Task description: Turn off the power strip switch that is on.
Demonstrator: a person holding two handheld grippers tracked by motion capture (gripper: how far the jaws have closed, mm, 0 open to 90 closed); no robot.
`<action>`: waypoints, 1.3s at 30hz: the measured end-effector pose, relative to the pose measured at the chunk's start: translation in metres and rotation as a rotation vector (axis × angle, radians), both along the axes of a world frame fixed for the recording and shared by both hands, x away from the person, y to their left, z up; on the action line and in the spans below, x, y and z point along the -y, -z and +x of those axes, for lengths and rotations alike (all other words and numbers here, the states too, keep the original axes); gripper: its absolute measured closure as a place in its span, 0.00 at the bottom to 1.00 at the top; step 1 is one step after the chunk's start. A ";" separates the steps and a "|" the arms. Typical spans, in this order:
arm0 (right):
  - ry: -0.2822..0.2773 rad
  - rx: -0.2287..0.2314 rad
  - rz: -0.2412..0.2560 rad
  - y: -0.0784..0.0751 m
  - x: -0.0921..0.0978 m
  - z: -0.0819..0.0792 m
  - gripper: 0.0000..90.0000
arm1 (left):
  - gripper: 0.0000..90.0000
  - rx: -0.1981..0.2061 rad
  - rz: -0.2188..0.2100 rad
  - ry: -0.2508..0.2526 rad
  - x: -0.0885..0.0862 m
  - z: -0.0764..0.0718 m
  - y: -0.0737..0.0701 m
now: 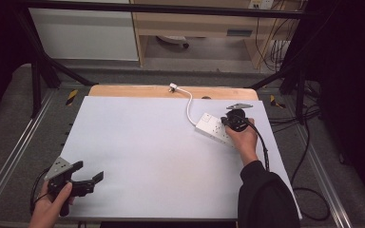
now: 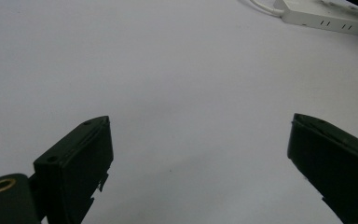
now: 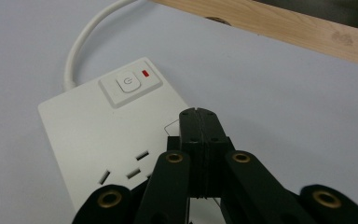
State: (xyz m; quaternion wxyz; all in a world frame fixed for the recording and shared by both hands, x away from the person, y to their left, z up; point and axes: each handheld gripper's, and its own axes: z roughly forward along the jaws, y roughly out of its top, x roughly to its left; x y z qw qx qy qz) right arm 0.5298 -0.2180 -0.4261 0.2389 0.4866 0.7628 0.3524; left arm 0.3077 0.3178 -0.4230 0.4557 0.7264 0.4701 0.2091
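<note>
The right gripper (image 3: 198, 116) has its jaws pressed together with nothing between them, its tip over the white power strip (image 3: 98, 135), just short of the strip's switch (image 3: 129, 85) and red light. The strip lies at the far right of the white table (image 1: 142, 142), its cable (image 1: 189, 102) curving toward the wooden edge. The left gripper (image 1: 88, 173) sits at the near left corner, jaws wide apart over bare tabletop.

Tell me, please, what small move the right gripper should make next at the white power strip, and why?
Probably ease the right gripper forward and down onto the power button. Its jaws are shut together into one tip, poised over the power strip just short of that button, beside the red indicator. The left gripper stands open, far off at the table's near corner.
</note>
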 end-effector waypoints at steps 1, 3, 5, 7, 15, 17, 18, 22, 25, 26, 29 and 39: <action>0.001 0.000 0.002 0.002 0.000 0.000 1.00 | 0.08 -0.001 -0.001 0.001 0.000 0.000 0.000; 0.000 -0.003 0.000 0.003 0.000 0.000 1.00 | 0.07 0.001 -0.004 -0.001 0.000 0.000 0.000; 0.002 -0.002 0.001 0.003 0.000 0.000 1.00 | 0.07 0.001 -0.003 -0.002 0.000 0.000 0.000; 0.004 -0.001 0.005 0.004 0.001 -0.001 1.00 | 0.07 0.000 -0.002 -0.001 0.000 0.000 0.000; 0.002 0.004 0.007 0.005 0.000 -0.001 1.00 | 0.07 0.001 -0.001 0.000 0.000 0.000 0.000; 0.002 0.005 0.009 0.006 0.000 -0.001 1.00 | 0.08 0.000 -0.002 0.000 0.000 0.000 0.000; 0.002 0.006 0.009 0.006 0.000 -0.001 1.00 | 0.07 0.001 -0.001 0.000 0.000 0.000 0.000; 0.001 0.011 0.008 0.006 0.000 -0.001 1.00 | 0.07 0.001 -0.002 0.000 0.000 0.000 0.000; 0.000 0.013 0.005 0.006 0.000 -0.002 1.00 | 0.07 0.001 -0.002 0.001 0.000 0.000 0.000; -0.001 0.012 0.006 0.006 0.000 -0.002 1.00 | 0.07 -0.001 -0.002 0.001 0.000 0.000 0.000; -0.002 0.012 0.003 0.006 0.001 -0.002 1.00 | 0.07 -0.001 -0.001 0.001 0.000 0.000 0.000; -0.004 0.017 0.000 0.007 0.001 -0.003 1.00 | 0.07 -0.001 -0.002 0.000 0.000 0.000 0.000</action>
